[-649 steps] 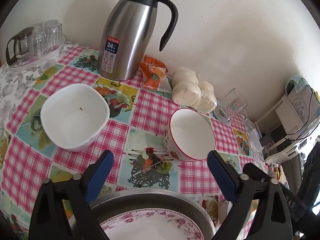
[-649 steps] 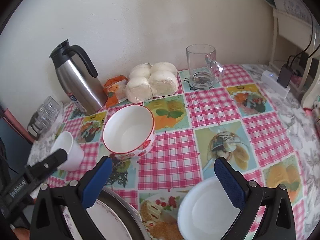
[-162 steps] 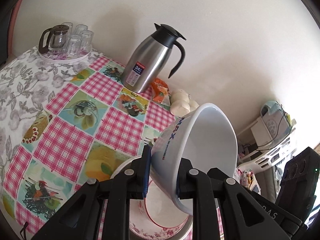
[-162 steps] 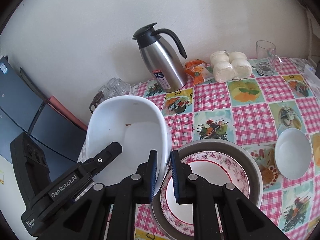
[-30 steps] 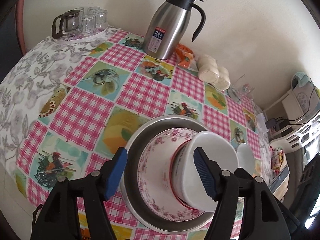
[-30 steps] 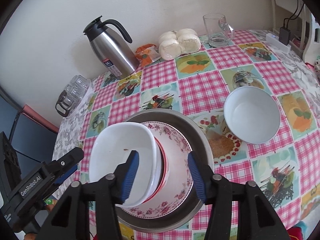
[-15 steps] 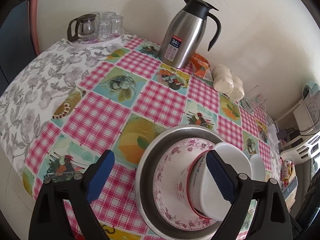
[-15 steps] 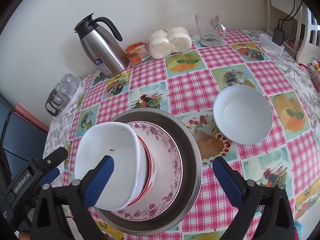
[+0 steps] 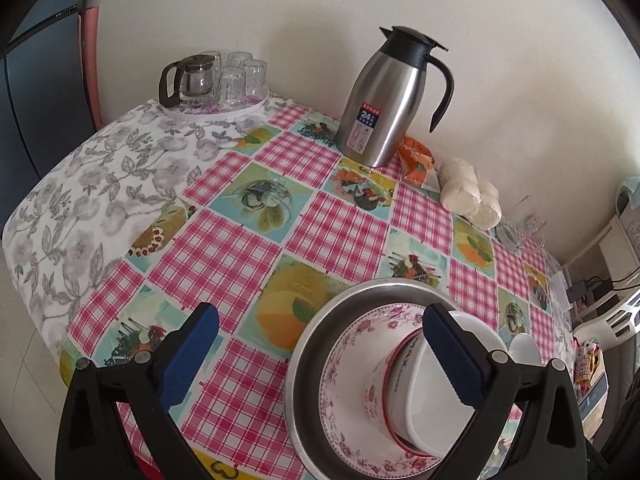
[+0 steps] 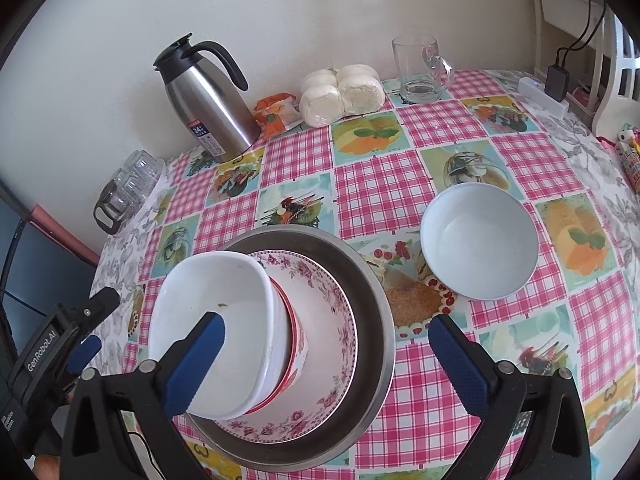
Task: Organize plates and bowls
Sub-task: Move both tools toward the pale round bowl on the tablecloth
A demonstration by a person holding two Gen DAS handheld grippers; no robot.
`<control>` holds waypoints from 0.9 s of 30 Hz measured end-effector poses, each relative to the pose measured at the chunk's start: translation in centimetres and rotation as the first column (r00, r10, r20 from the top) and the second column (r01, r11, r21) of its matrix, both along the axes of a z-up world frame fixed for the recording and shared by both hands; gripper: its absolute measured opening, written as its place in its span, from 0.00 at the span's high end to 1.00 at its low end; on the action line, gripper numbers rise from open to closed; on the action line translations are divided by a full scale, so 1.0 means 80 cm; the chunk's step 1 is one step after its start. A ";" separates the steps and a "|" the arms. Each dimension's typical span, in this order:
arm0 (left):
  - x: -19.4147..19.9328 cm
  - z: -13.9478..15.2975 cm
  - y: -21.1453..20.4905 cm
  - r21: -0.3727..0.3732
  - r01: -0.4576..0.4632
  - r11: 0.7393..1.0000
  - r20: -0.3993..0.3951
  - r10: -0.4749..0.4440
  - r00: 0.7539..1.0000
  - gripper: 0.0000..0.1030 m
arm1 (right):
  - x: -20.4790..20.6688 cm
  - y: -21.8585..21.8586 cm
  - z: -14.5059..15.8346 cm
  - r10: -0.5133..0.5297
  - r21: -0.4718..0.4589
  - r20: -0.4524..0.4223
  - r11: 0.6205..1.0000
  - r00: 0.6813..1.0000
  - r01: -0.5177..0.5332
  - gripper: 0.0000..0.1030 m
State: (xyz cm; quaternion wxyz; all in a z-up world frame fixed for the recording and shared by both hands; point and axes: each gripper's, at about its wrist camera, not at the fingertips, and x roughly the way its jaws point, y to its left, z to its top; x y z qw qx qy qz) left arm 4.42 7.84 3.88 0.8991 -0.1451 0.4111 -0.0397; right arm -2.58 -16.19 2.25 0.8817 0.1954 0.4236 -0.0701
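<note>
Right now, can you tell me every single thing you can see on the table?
Metal tray: one, silver, front middle.
Flowered plate: one, pink-white, in tray.
Red-rimmed bowl: one, on plate.
Squarish bowl: one, white, nested in red-rimmed bowl.
Round bowl: one, white, right of tray.
Thermos jug: one, steel-black, by wall.
Buns: one bag, white.
Snack packet: one, orange.
Glass mug: one, clear.
Teapot and glasses: clear, far corner.
Left gripper: jaws open.
Right gripper: jaws open.

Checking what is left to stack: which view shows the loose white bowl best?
The right wrist view. There the round white bowl stands whole and unblocked on the tablecloth, right of the metal pan. In the left wrist view only a sliver of it shows behind the stack.
</note>
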 end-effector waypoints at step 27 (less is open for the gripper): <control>-0.065 0.066 -0.191 0.024 0.376 0.926 0.263 -0.368 0.892 0.01 | -0.066 -0.179 0.004 -0.318 0.041 0.031 0.948 0.948 0.317 0.00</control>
